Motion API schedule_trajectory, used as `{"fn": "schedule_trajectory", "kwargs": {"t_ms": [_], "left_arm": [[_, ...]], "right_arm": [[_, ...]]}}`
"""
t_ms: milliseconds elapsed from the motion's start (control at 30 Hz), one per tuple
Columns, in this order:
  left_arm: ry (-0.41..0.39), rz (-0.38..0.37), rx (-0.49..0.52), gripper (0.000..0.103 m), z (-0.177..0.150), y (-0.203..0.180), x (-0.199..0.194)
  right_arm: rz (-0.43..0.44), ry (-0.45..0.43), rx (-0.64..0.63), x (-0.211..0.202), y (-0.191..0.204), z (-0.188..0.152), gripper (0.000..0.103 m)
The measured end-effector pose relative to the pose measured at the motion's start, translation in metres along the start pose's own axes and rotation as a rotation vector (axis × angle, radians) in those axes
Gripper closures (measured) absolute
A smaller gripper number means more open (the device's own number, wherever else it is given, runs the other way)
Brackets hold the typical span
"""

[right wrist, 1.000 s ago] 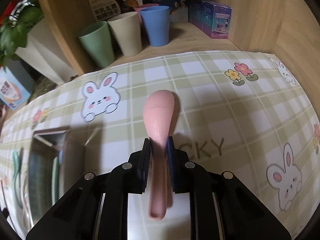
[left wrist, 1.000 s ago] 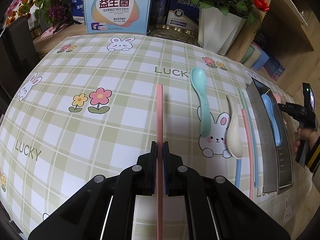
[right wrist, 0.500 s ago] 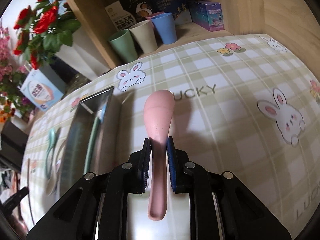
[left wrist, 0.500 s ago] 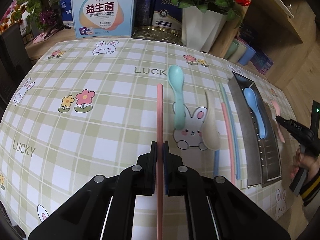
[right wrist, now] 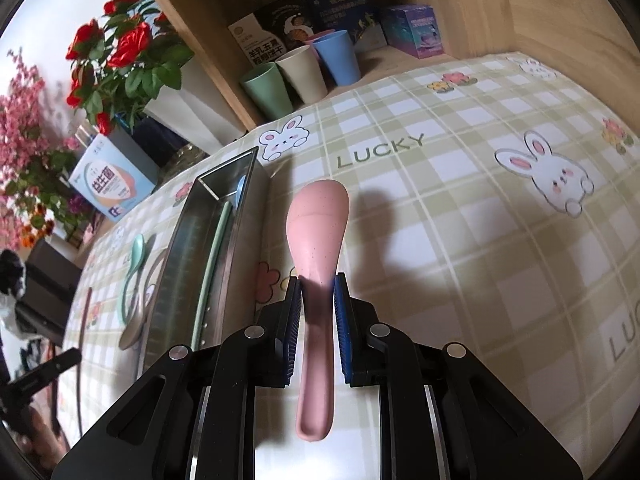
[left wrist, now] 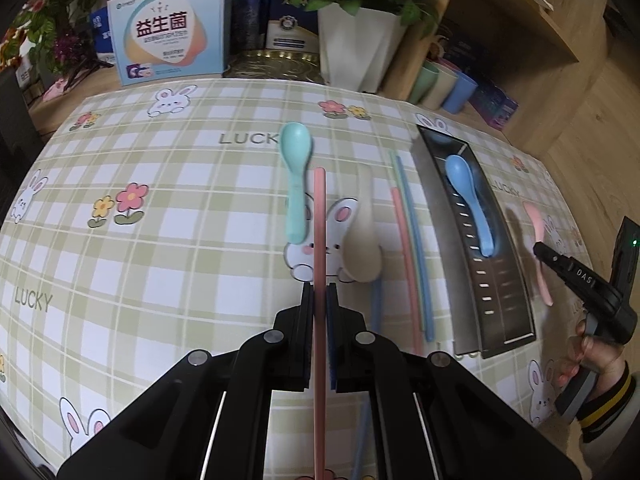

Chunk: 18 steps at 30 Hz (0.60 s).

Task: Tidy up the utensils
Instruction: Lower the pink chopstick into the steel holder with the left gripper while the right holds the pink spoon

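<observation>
My left gripper (left wrist: 320, 296) is shut on a long pink chopstick (left wrist: 320, 220), held above the checked tablecloth. Under it lie a teal spoon (left wrist: 295, 176), a beige spoon (left wrist: 362, 256) and loose pink, green and blue chopsticks (left wrist: 408, 240). To the right stands a metal tray (left wrist: 508, 320) with a blue spoon (left wrist: 470, 204) in it. My right gripper (right wrist: 317, 284) is shut on the neck of a pink spoon (right wrist: 318, 224), bowl forward, just right of the tray (right wrist: 180, 256). A green chopstick (right wrist: 212, 264) lies in that tray.
A white vase of red roses (left wrist: 356, 48) and a printed box (left wrist: 172, 32) stand at the back edge. Green, beige and blue cups (right wrist: 304, 72) sit in a wooden shelf behind the table. A hand (left wrist: 592, 360) holds the right gripper at the table's right side.
My left gripper carried the pink chopstick rightward, over the spoons. My right gripper swung the pink spoon left, so the tray and flowers now fill its left side.
</observation>
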<state>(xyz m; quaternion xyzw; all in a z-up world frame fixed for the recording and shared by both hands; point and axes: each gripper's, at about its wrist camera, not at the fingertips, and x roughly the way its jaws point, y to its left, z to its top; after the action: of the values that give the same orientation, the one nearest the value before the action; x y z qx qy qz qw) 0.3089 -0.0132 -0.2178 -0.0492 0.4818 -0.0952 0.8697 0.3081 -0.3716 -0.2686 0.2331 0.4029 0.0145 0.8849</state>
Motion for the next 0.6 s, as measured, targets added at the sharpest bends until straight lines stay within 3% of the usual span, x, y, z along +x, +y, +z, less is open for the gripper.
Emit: {"fn": "schedule_trajectory", "kwargs": {"t_ms": [333, 600], "left_arm": [[0.017, -0.083, 0.04, 0.097, 0.017, -0.045, 0.004], [0.039, -0.166, 0.07, 0.097, 0.058, -0.11, 0.035]], "right_arm": [[0.034, -0.017, 0.025, -0.011, -0.005, -0.004, 0.086], [0.045, -0.042, 0.025, -0.019, -0.008, 0.003, 0.086]]}}
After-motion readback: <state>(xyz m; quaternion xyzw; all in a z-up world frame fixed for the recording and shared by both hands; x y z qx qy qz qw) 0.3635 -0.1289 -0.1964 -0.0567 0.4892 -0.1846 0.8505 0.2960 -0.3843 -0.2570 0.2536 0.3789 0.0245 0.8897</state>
